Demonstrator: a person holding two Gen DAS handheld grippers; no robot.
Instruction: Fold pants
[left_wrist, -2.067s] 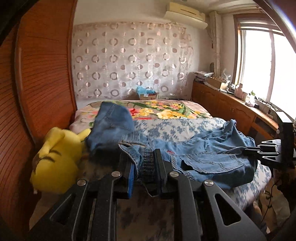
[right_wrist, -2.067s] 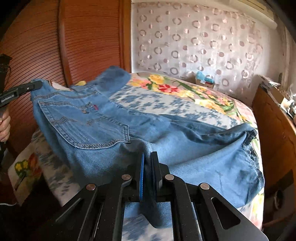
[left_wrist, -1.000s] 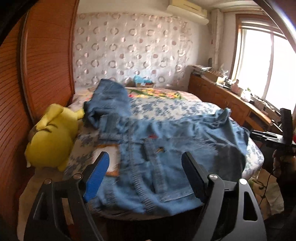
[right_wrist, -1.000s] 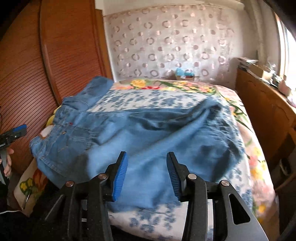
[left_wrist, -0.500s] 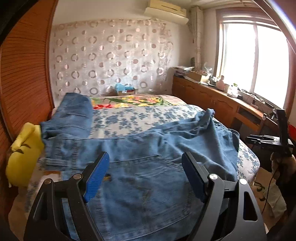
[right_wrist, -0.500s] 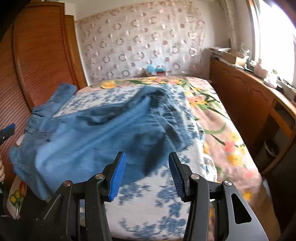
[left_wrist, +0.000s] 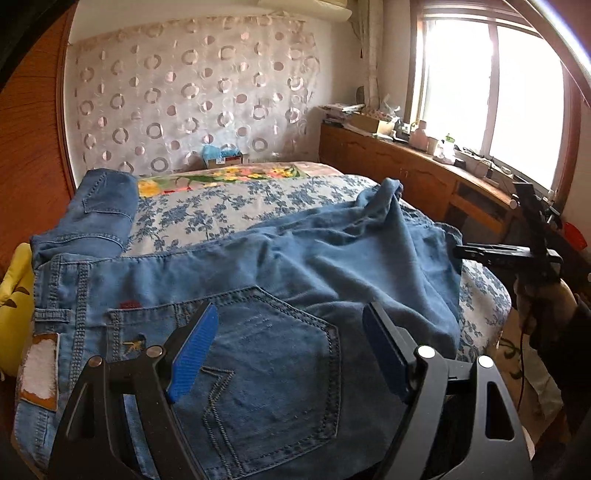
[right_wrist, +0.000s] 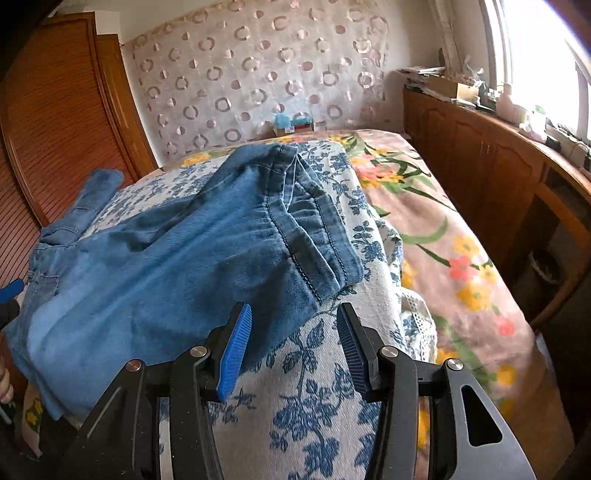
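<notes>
Blue denim pants (left_wrist: 280, 266) lie folded lengthwise across the near edge of the bed. In the left wrist view my left gripper (left_wrist: 291, 350) is open and empty over the back pocket (left_wrist: 266, 373) at the waist end. In the right wrist view my right gripper (right_wrist: 293, 347) is open and empty, just short of the pants (right_wrist: 166, 266), near the leg hems (right_wrist: 314, 236). The right gripper also shows in the left wrist view (left_wrist: 480, 253) at the bed's right edge.
A second blue denim garment (left_wrist: 99, 210) lies at the bed's far left, beside a yellow plush toy (left_wrist: 13, 295). The bed (right_wrist: 454, 258) has floral covers. A wooden wardrobe (right_wrist: 62, 122) stands left, a cluttered wooden counter (left_wrist: 424, 166) runs under the window.
Both grippers let go of the pants and opened. The pants dropped onto the bed. The left gripper turned right along the waist, and the right gripper swung toward the leg hems.
</notes>
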